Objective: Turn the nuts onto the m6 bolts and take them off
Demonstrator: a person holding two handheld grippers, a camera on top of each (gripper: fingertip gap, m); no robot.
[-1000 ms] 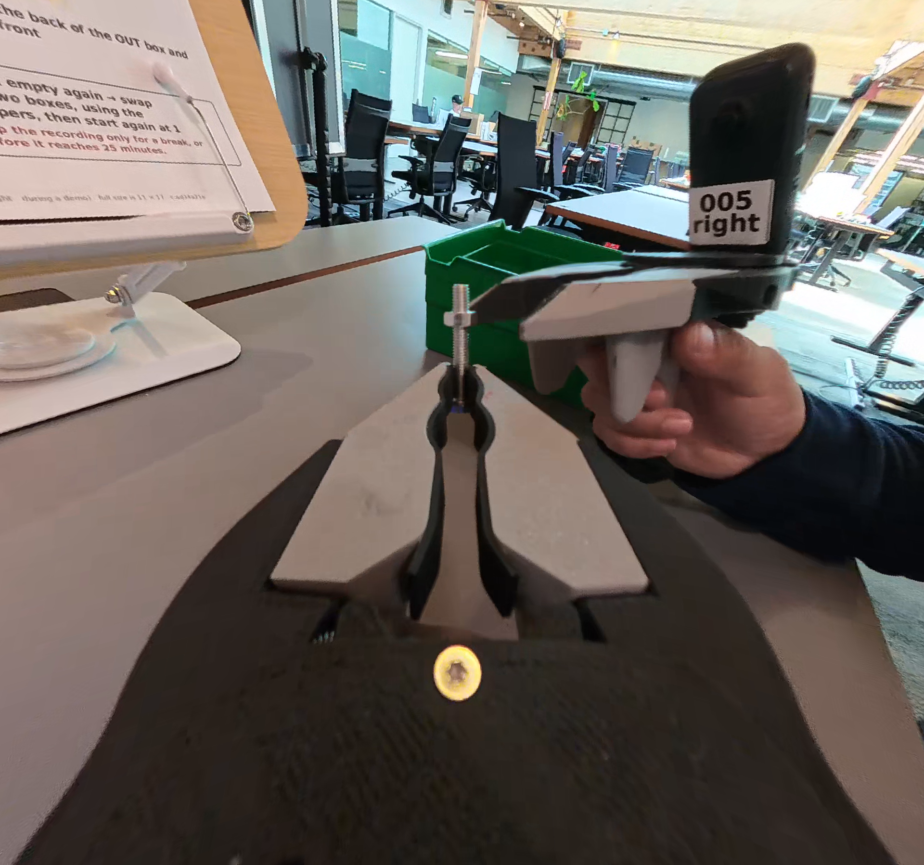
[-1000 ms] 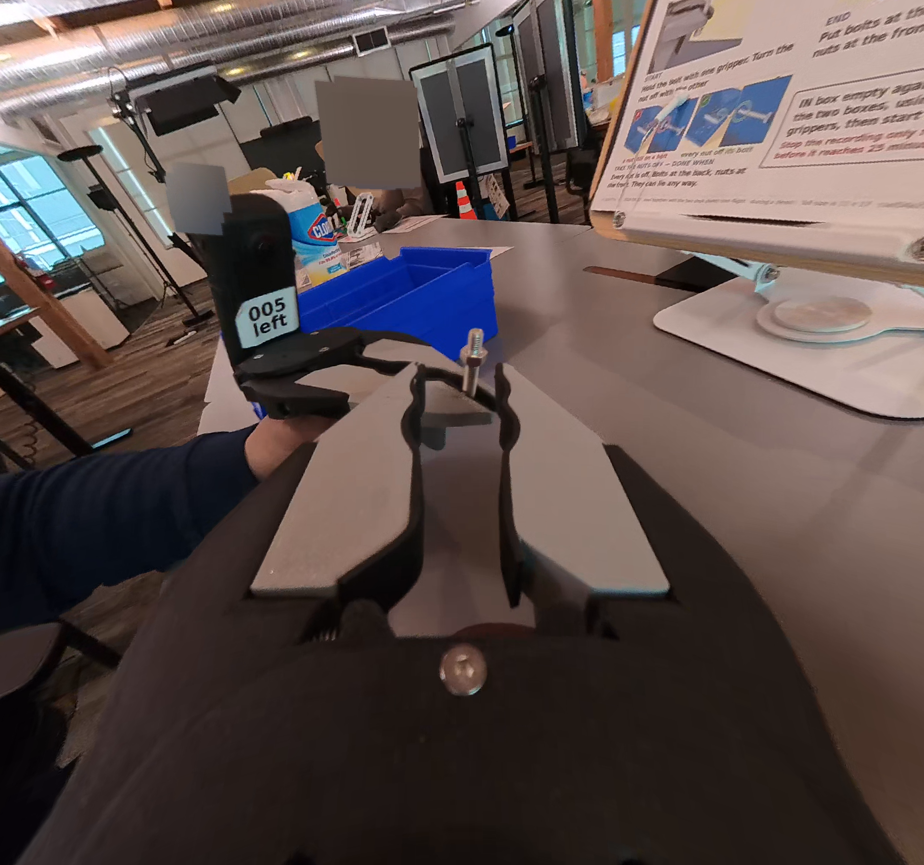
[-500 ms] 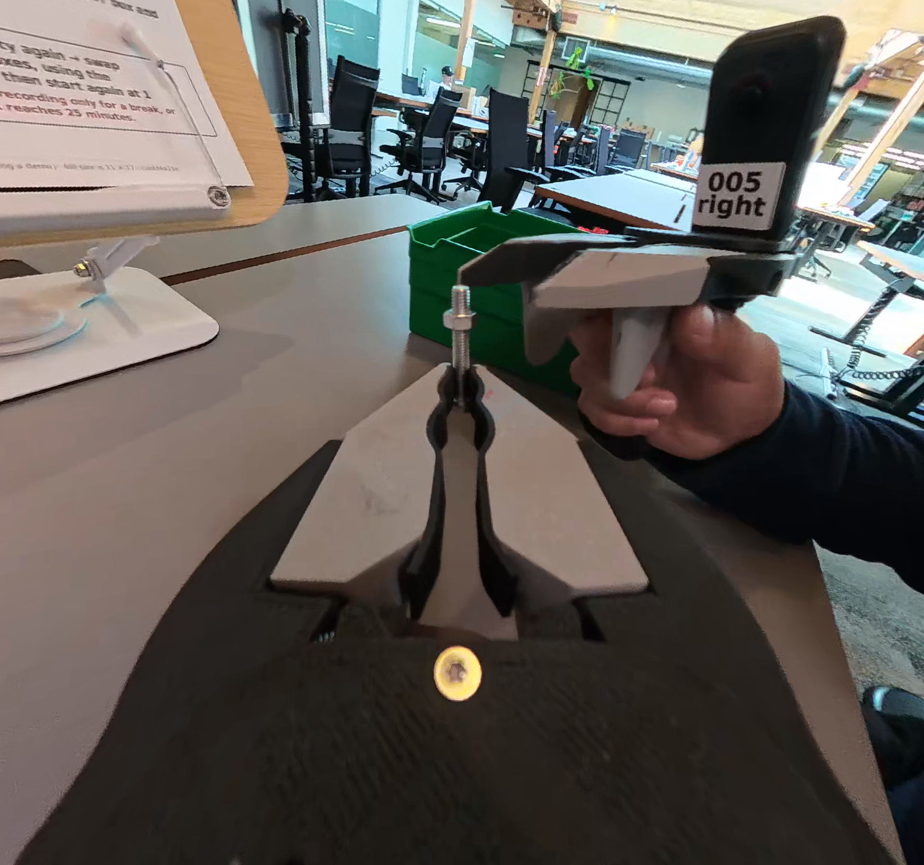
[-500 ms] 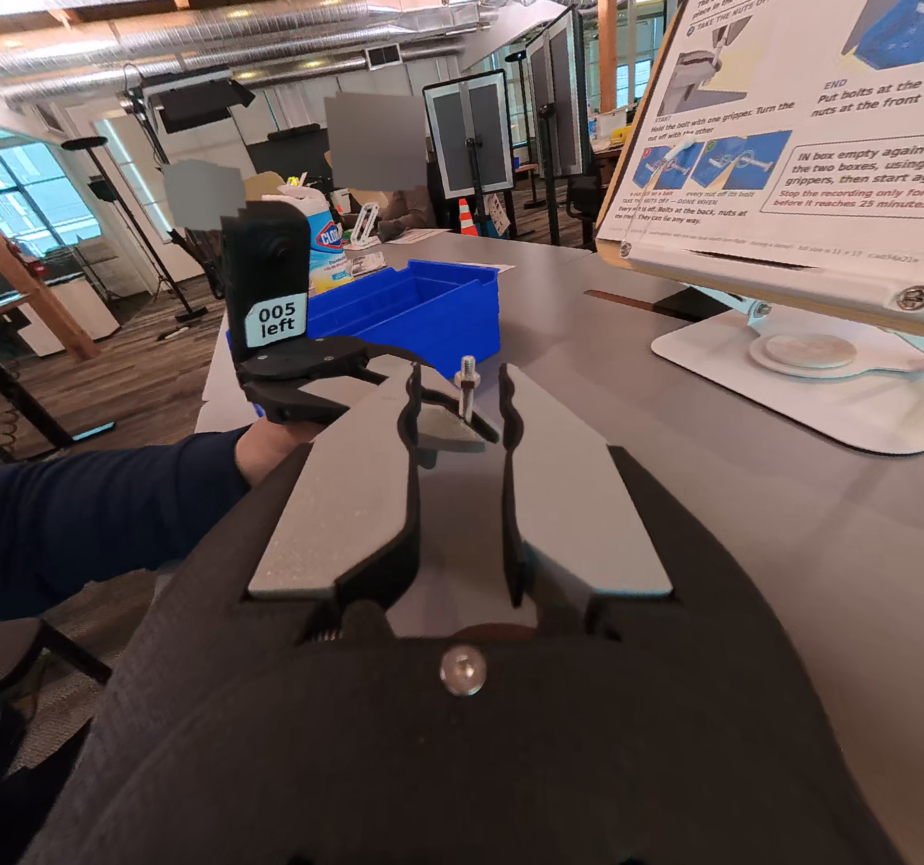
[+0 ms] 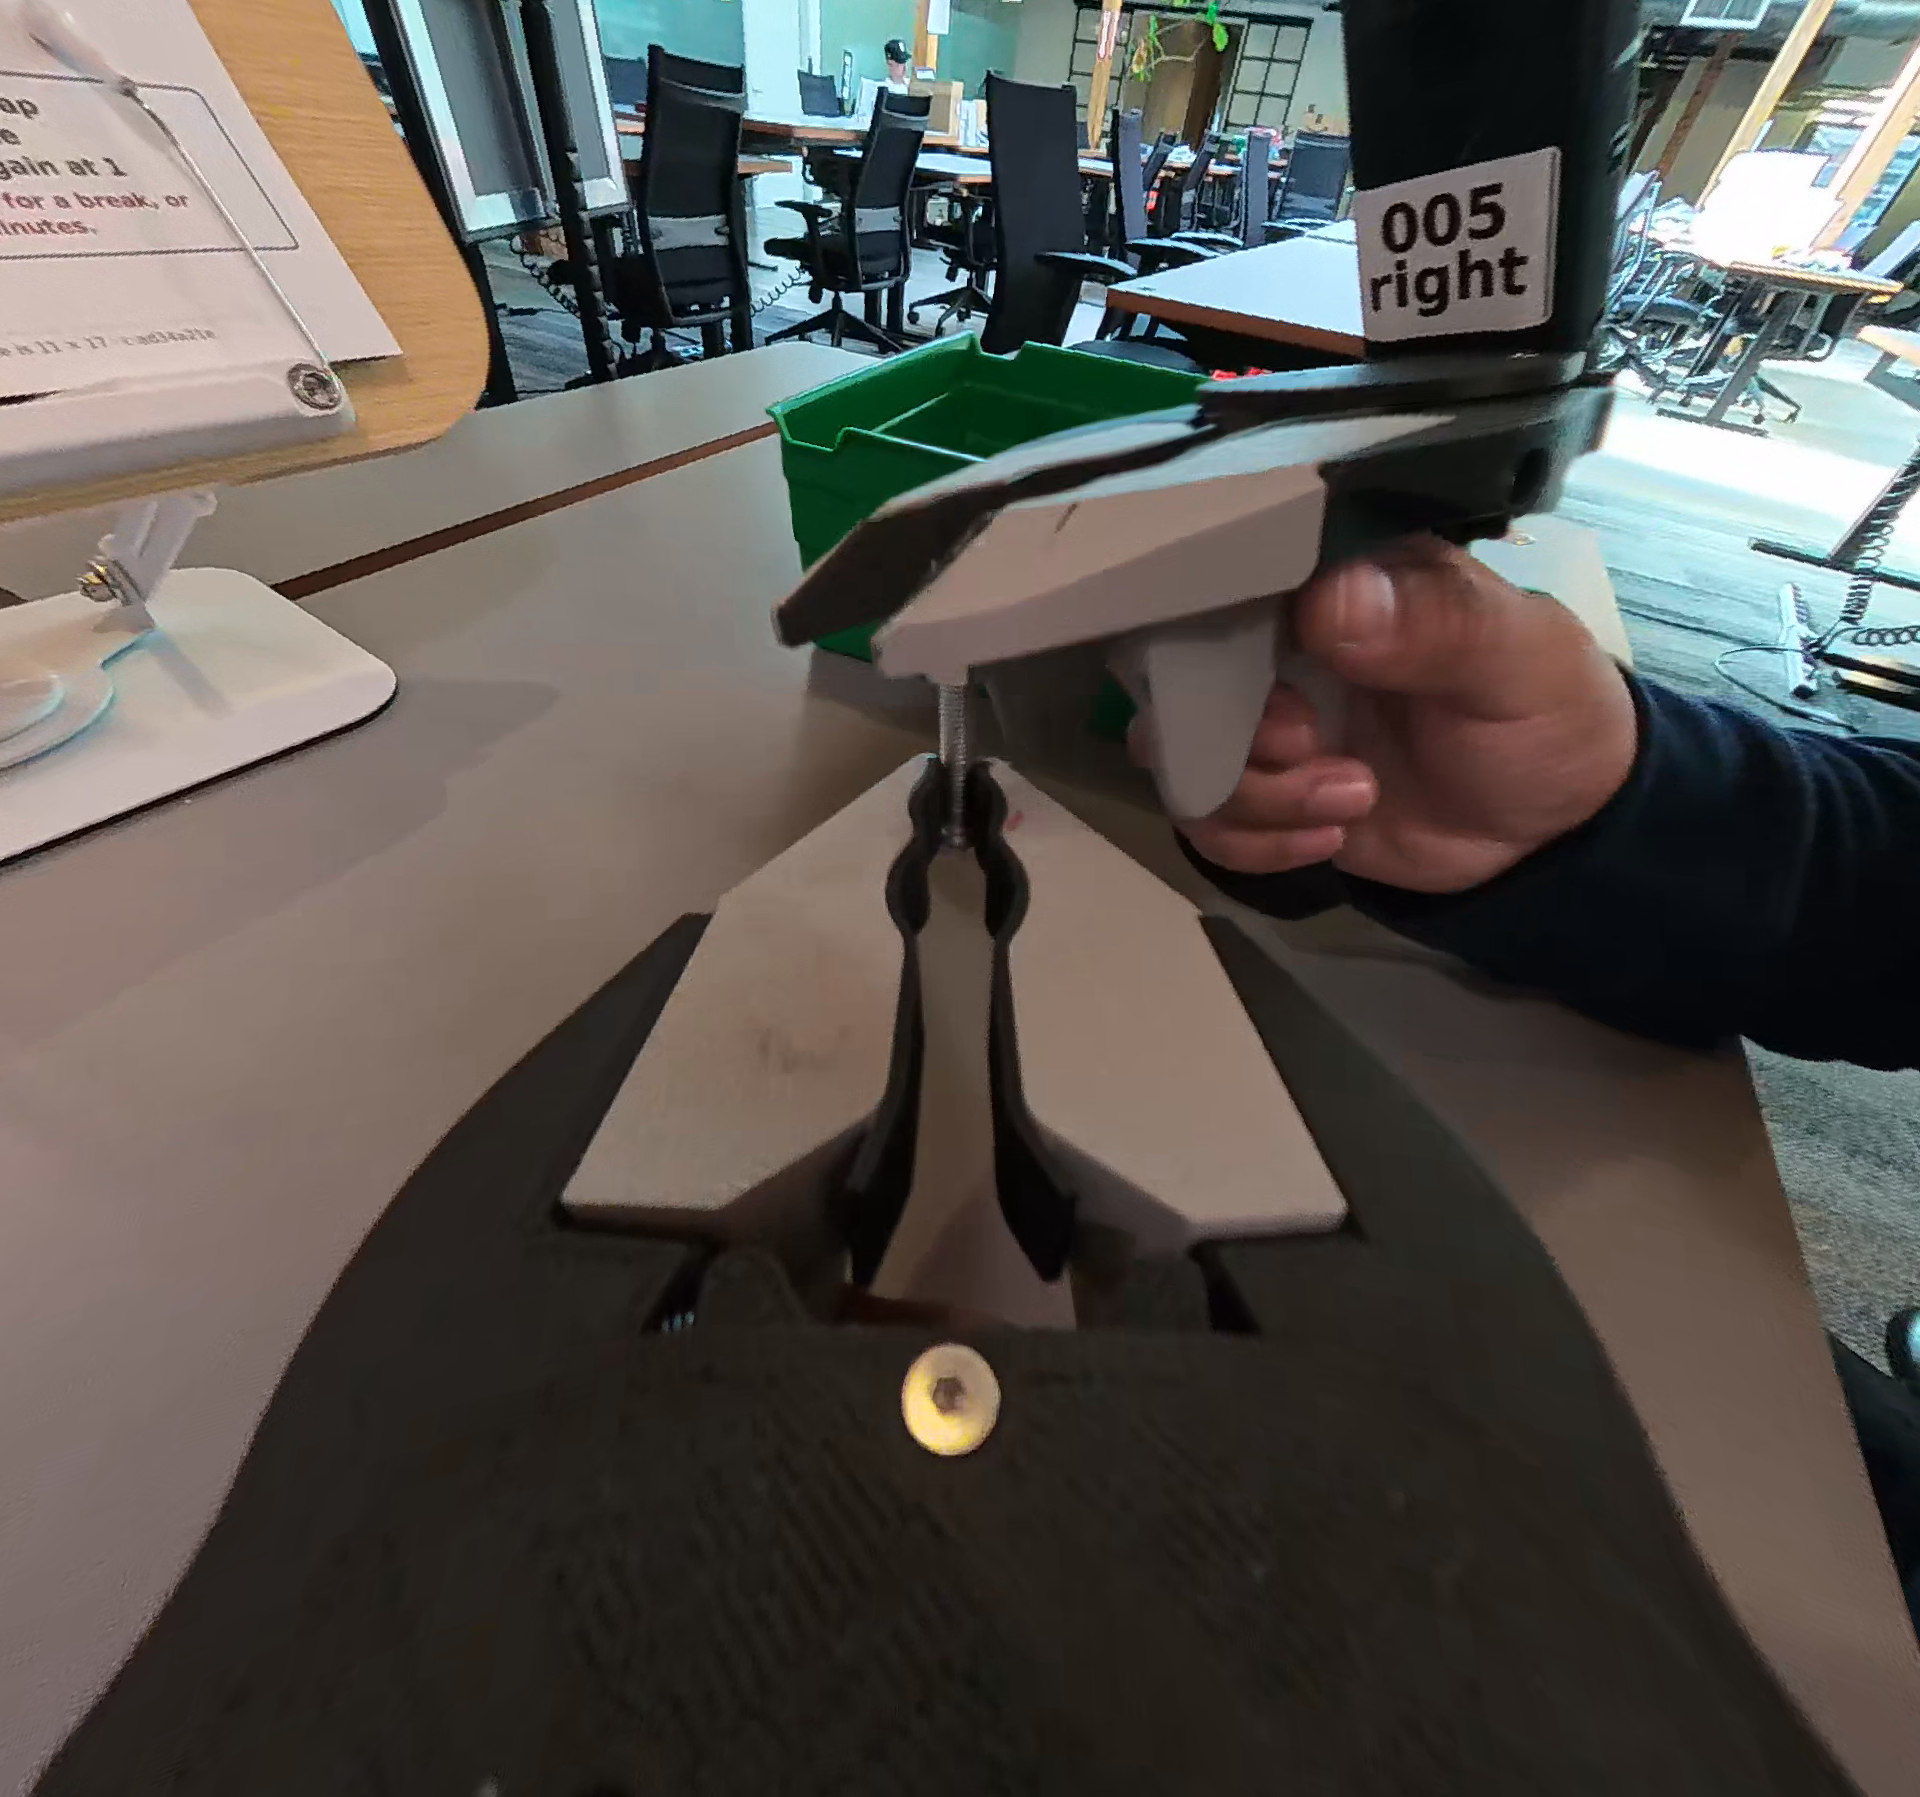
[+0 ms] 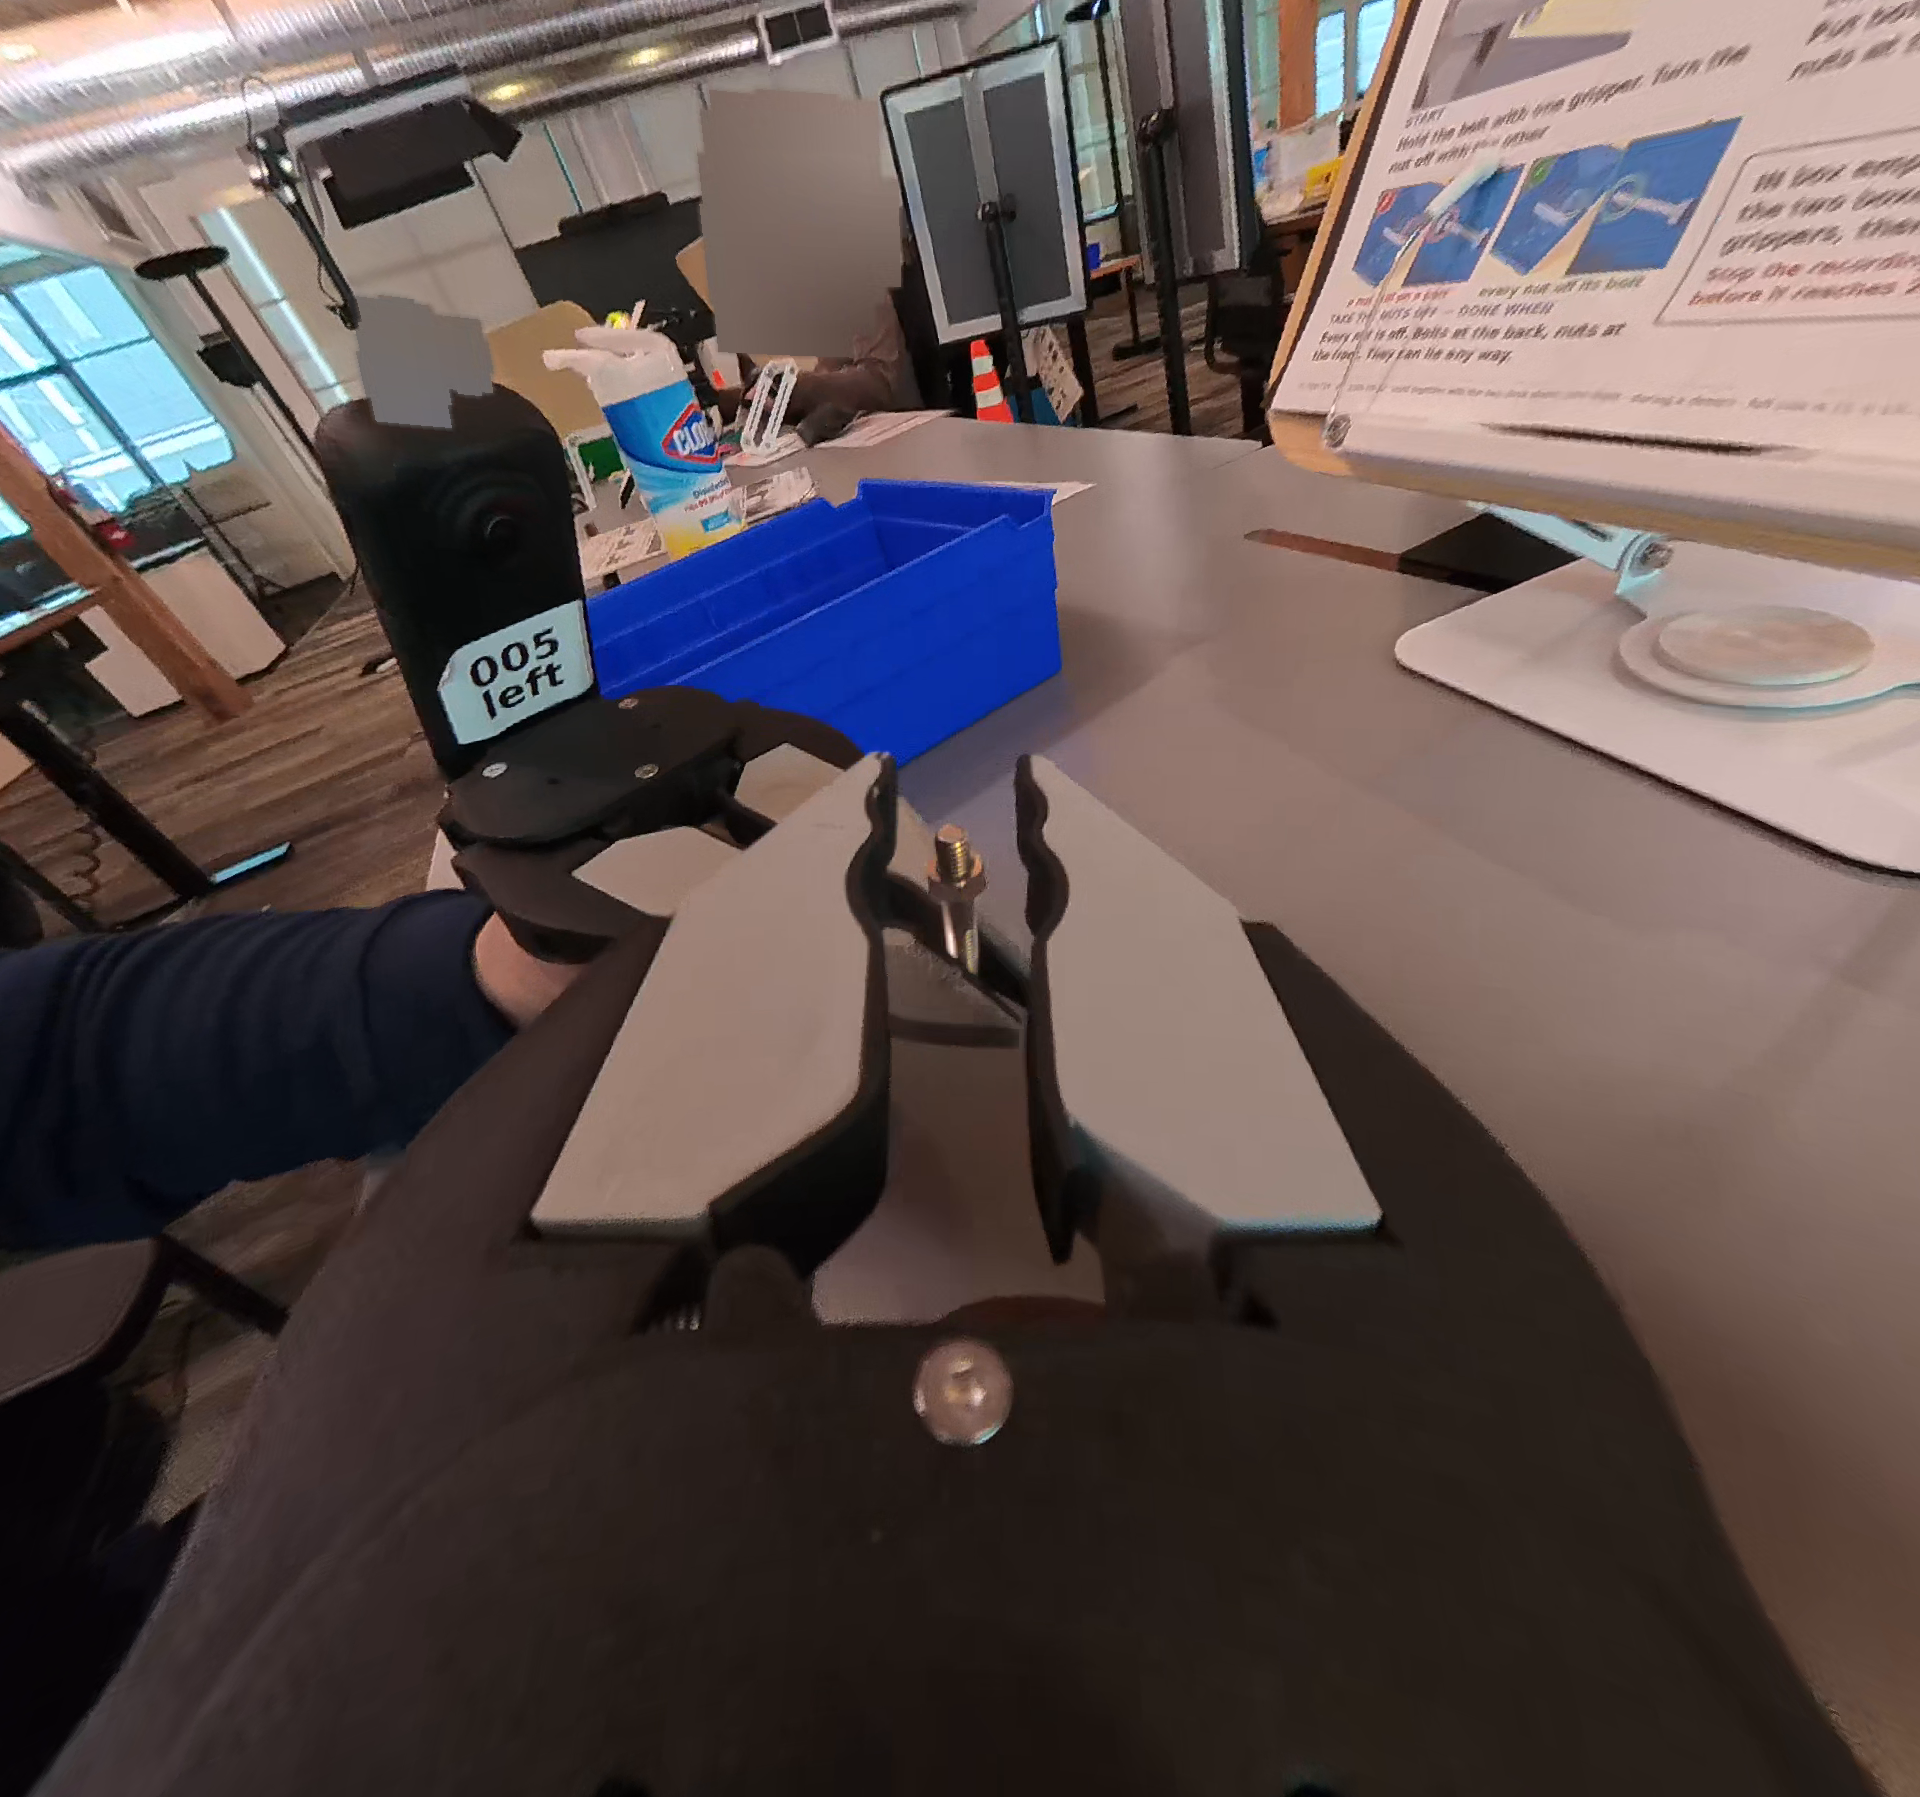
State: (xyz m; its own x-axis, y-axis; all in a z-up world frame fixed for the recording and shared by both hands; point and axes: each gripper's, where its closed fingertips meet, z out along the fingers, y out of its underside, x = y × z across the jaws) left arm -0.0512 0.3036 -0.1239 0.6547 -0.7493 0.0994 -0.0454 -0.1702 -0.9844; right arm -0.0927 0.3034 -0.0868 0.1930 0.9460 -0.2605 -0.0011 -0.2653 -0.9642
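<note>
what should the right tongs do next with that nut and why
Probably close the right tongs on the nut. Their jaws stand open on either side of it without touching, while the left tongs are shut on the bolt lower down and hold it upright. The nut sits near the bolt's top end, so gripping it comes before any turning.

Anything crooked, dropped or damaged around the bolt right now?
Nothing stands out. The bolt stands upright in the shut left claw, its nut near the top, between the open right claw's fingers. Nothing looks dropped on the table.
</note>
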